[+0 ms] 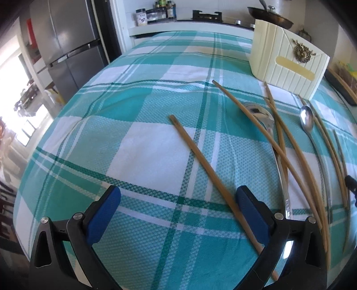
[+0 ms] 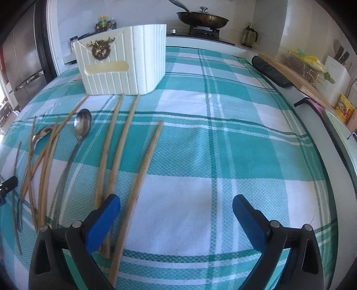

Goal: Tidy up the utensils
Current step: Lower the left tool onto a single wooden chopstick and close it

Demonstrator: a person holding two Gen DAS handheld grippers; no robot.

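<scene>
Teal-and-white checked cloth [image 2: 223,145] covers the bench, where bamboo chopsticks and steel spoons lie scattered in front of a cream ribbed holder [image 2: 125,60] bearing a gold deer-head ornament. The left gripper [image 1: 178,200] hovers low over the cloth with its blue-padded fingers [image 1: 104,214] spread wide apart and holding nothing; a single chopstick [image 1: 214,174] runs diagonally between them, passing just beside the right-hand pad, though whether it touches is hard to judge from this angle. Beyond it, more chopsticks [image 1: 279,145] cross over a large spoon [image 1: 261,116], with a smaller spoon [image 1: 306,120] nearer the holder.

The right gripper [image 2: 176,207] also hangs over the bench, fingers [image 2: 104,218] wide apart and empty. Three long chopsticks [image 2: 125,147] lie roughly parallel, pointing toward the holder, the rightmost one [image 2: 145,169] passing inside the left-hand pad. To their left a spoon [image 2: 82,125] rests bowl-up, and further left a loose tangle of chopsticks [image 2: 42,165] overlaps a second spoon [image 2: 42,132].

Behind the bench stand a lidded frying pan [image 2: 203,19] on a stove and a grey refrigerator [image 1: 67,44].
</scene>
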